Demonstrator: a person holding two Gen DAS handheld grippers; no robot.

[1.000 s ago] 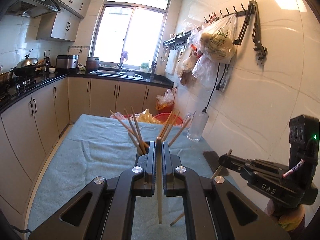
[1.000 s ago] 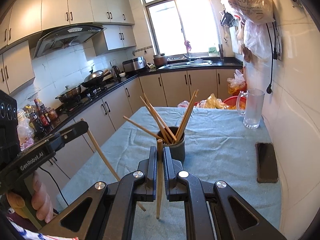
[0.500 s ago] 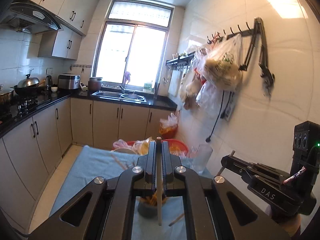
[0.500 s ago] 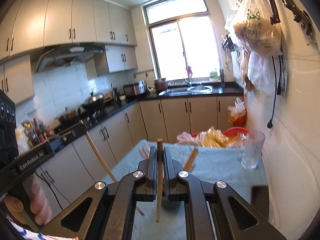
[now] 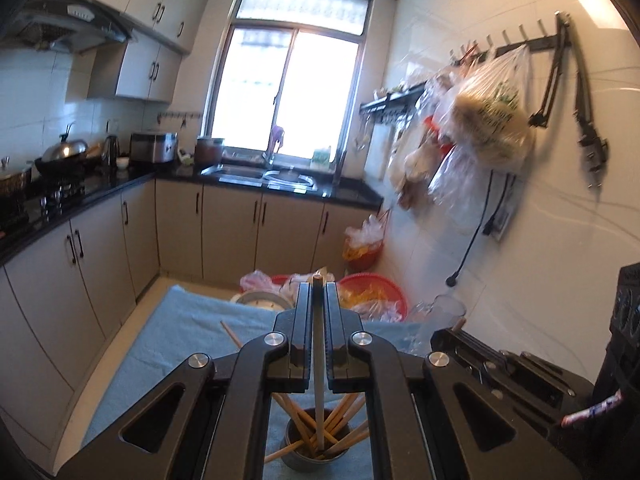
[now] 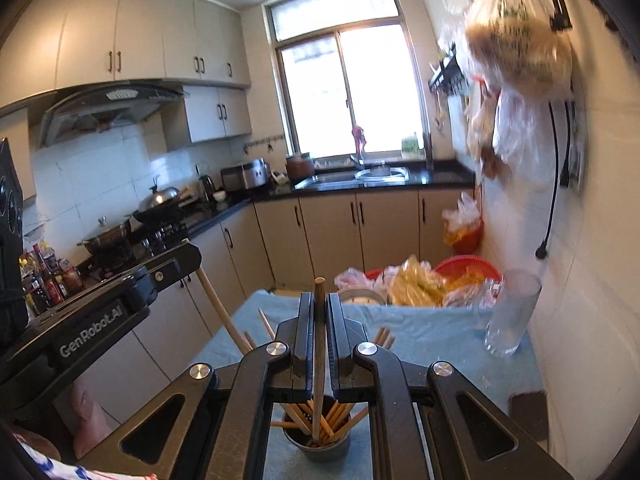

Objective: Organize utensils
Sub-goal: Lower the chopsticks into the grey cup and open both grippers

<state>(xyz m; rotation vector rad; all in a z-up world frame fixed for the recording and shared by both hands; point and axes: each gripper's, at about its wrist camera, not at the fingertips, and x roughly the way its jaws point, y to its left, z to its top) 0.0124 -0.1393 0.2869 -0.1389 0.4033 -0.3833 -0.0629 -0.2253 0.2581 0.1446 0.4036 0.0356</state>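
The dark round holder point(image 5: 318, 446) stands on the blue-cloth surface point(image 5: 192, 332) at the near edge of both views, directly below the tools, with a fan of wooden chopsticks point(image 6: 332, 420) leaning out of it in several directions.

The left tool point(image 5: 318, 320) is clenched on a pale chopstick point(image 5: 319, 380), held nearly upright; its lower tip reaches down among the sticks in the holder. The right tool point(image 6: 319, 322) is likewise clenched on a brown chopstick point(image 6: 319, 360), upright, with its lower end at the holder's mouth.

Around the holder: a clear glass jug point(image 6: 510, 316) stands on the surface to the far right, close to the tiled wall. A dark phone point(image 6: 528, 416) lies near right of the holder, well apart from it. Beyond the far edge of the surface sit red basins point(image 5: 372, 288) and plastic bags.

In the right view the left tool comes in from the left, a hand point(image 6: 86, 408) below its body, its chopstick slanting down toward the holder. In the left view the right tool's body fills the near right. Both tools point forward and somewhat downward, side by side above the holder.
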